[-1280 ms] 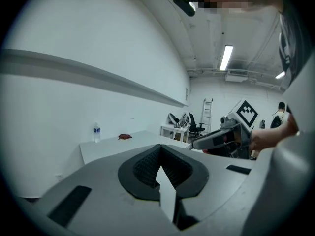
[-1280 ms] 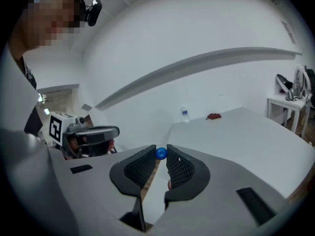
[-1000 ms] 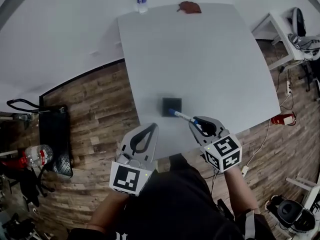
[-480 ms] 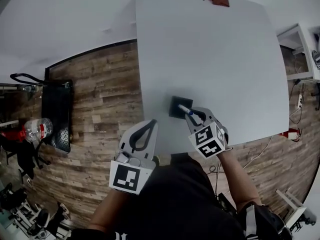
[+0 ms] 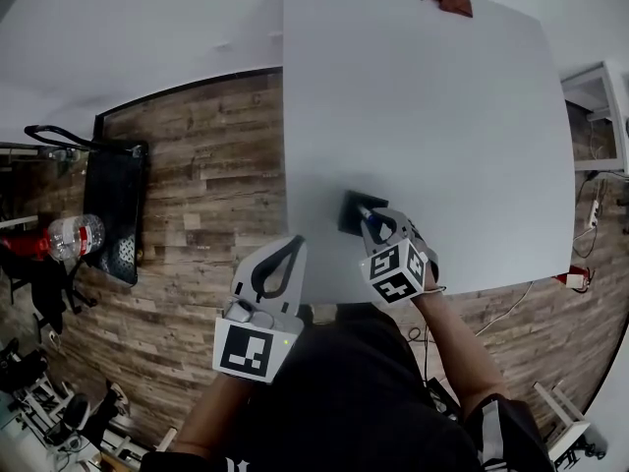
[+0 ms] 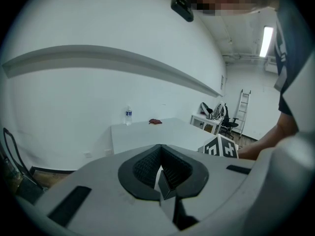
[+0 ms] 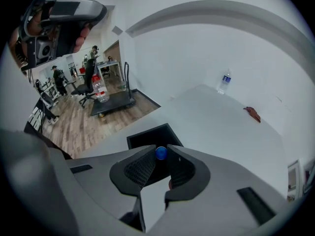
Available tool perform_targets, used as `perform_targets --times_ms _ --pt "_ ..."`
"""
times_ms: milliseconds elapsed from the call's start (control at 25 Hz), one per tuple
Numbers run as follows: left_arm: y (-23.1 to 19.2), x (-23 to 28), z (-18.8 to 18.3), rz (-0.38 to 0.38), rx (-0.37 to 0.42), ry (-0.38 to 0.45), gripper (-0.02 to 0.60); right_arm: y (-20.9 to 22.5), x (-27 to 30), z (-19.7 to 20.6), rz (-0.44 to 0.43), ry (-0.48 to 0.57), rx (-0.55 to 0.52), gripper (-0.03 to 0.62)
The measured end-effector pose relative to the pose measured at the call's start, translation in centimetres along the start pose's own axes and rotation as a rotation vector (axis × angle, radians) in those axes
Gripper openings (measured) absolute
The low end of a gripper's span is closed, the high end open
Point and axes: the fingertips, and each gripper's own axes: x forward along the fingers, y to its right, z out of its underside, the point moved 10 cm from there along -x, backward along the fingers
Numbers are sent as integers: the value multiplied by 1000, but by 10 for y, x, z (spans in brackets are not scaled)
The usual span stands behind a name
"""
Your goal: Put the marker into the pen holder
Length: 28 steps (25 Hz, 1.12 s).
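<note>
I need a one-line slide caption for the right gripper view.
Right gripper holds a blue-capped marker over the black pen holder on the white table.

Left gripper (image 5: 297, 242): grey shell, black ribbed pads (image 6: 146, 167).
Right gripper (image 5: 368, 221): matching grey, black pads.
Marker cubes (image 5: 246, 350): white, black squares, at each shell's 6 o'clock.
Clothing: dark top (image 5: 344, 401).
</note>
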Motion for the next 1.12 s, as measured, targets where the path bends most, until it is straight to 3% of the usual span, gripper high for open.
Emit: perform_targets --times_ms 480,800,1120 --pt "-5 1 -2 48 15 17 6 -3 -11 -1 -1 -26 76 75" --pt "1 -8 -6 96 48 57 6 -10 -41 -5 65 75 138 74" --pt "10 -28 -6 172 81 105 6 -36 -86 -22 74 289 262 37"
